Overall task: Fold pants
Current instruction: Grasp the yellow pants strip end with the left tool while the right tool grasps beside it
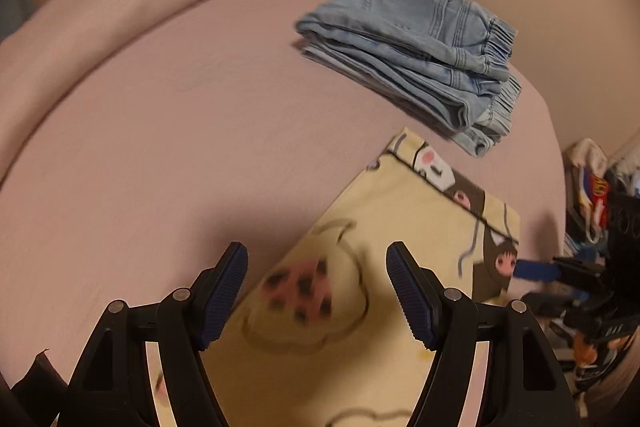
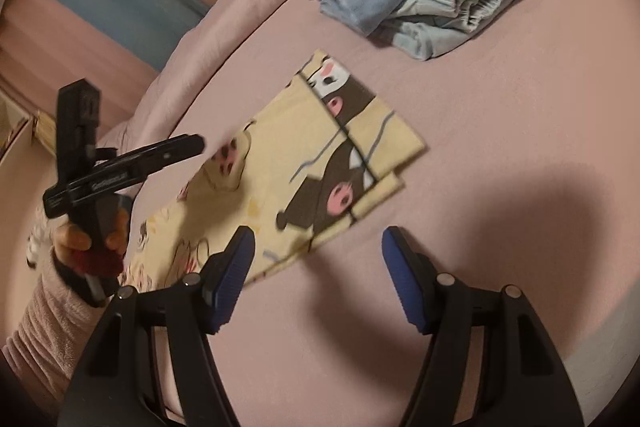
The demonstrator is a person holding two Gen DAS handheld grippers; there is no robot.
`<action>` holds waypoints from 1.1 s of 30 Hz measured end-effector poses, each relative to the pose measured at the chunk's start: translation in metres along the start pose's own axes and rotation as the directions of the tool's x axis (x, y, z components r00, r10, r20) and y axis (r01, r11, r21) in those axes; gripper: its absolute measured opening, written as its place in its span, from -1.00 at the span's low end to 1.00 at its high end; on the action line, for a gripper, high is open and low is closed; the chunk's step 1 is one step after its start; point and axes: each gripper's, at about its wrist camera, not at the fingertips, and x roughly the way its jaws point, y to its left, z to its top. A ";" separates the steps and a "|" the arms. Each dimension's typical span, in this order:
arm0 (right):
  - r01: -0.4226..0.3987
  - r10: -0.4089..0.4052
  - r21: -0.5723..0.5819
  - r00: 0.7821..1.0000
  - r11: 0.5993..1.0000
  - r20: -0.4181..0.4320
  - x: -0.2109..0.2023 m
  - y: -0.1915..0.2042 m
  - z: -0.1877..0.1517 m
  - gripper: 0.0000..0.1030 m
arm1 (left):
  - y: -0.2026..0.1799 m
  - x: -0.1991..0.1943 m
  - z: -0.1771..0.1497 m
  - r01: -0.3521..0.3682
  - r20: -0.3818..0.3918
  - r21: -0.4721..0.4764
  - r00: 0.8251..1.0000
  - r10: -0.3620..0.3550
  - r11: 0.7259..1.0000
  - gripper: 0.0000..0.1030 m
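Pants (image 2: 316, 163) lie folded mid-frame, blurred; left gripper (image 1: 316, 291) gapes wide above them, empty; right gripper (image 2: 318, 277) likewise, lower centre; pants' near end is cut off.

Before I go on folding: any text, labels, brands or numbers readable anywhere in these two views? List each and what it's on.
Nothing can be read with certainty.
Left gripper side bar, seen from the right wrist view: pale embossed lettering, too blurred to read.
Colourful packaging beyond the bed edge: red and yellow print, too blurred to read.
Yellow cartoon pants: pictures only, no words visible.
Folded denim stack: no label visible.
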 end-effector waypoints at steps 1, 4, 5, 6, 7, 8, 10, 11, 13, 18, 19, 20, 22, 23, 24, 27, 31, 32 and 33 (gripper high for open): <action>0.004 -0.004 0.014 1.000 1.000 -0.005 0.003 -0.001 0.002 0.26 | 0.001 0.008 0.007 0.013 -0.016 0.012 1.000 -0.013 1.000 0.40; 0.001 -0.001 0.016 1.000 1.000 0.005 0.007 -0.001 0.002 0.26 | 0.002 0.029 0.021 0.057 -0.069 0.066 0.996 -0.053 0.996 0.40; 0.002 -0.002 0.012 1.000 1.000 0.006 0.008 0.000 0.002 0.26 | 0.001 0.036 0.024 0.079 -0.090 0.081 0.993 -0.071 0.994 0.40; 0.004 -0.004 0.008 1.000 1.000 0.010 0.008 0.000 0.002 0.26 | 0.000 0.045 0.027 0.107 -0.122 0.102 0.988 -0.095 0.989 0.40; 0.006 -0.006 0.003 1.000 1.000 0.011 0.009 0.001 0.002 0.27 | -0.001 0.048 0.027 0.119 -0.136 0.113 0.985 -0.103 0.986 0.40; 0.006 -0.006 0.001 1.000 1.000 0.010 0.011 0.002 0.003 0.27 | -0.004 0.051 0.026 0.128 -0.150 0.134 0.983 -0.108 0.983 0.40; 0.002 -0.002 0.008 1.000 1.000 0.014 0.012 0.002 0.005 0.27 | -0.011 0.053 0.023 0.151 -0.161 0.188 0.980 -0.121 0.971 0.40; 0.001 -0.001 0.009 1.000 1.000 0.015 0.014 0.002 0.006 0.27 | -0.013 0.052 0.021 0.173 -0.168 0.206 0.976 -0.139 0.963 0.40; 0.003 -0.004 0.002 1.000 1.000 0.021 0.018 0.006 0.010 0.27 | -0.016 0.052 0.018 0.200 -0.187 0.229 0.969 -0.159 0.953 0.39; 0.032 -0.030 -0.034 0.998 0.999 0.048 0.026 0.014 0.012 0.13 | -0.023 0.049 0.018 0.219 -0.218 0.266 0.962 -0.163 0.939 -0.58; 0.040 -0.038 -0.038 0.998 0.998 0.054 0.026 0.014 0.012 0.06 | -0.023 0.049 0.021 0.226 -0.223 0.258 0.960 -0.170 0.939 -0.87; 0.054 -0.051 -0.044 0.997 0.998 0.060 0.027 0.014 0.013 -0.12 | -0.025 0.049 0.021 0.230 -0.230 0.268 0.958 -0.169 0.936 -0.89; 0.076 -0.073 -0.037 0.995 0.996 0.069 0.028 0.010 0.014 -0.37 | -0.034 0.049 0.016 0.206 -0.224 0.325 0.965 -0.137 0.923 -0.94; 0.075 -0.073 -0.031 0.995 0.997 0.068 0.027 0.008 0.015 -0.49 | -0.034 0.052 0.018 0.198 -0.221 0.335 0.967 -0.127 0.921 -0.94; 0.075 -0.073 -0.023 0.995 0.997 0.070 0.027 0.006 0.016 -0.66 | -0.037 0.050 0.018 0.187 -0.213 0.344 0.970 -0.117 0.920 -0.95; 0.083 -0.082 -0.012 0.993 0.996 0.080 0.027 0.003 0.017 -0.83 | -0.037 0.043 0.019 0.174 -0.173 0.315 0.977 -0.124 0.933 -0.95; 0.069 -0.066 -0.015 0.991 0.998 0.115 0.020 0.008 0.019 -0.87 | -0.036 0.030 0.018 0.167 -0.103 0.297 0.984 -0.142 0.940 -0.96; 0.063 -0.060 -0.020 0.990 0.998 0.126 0.017 0.011 0.019 -0.87 | -0.035 0.026 0.017 0.166 -0.089 0.288 0.985 -0.146 0.943 -0.96; 0.058 -0.054 -0.026 0.989 0.998 0.136 0.014 0.014 0.020 -0.88 | -0.034 0.022 0.016 0.164 -0.075 0.275 0.986 -0.149 0.947 -0.96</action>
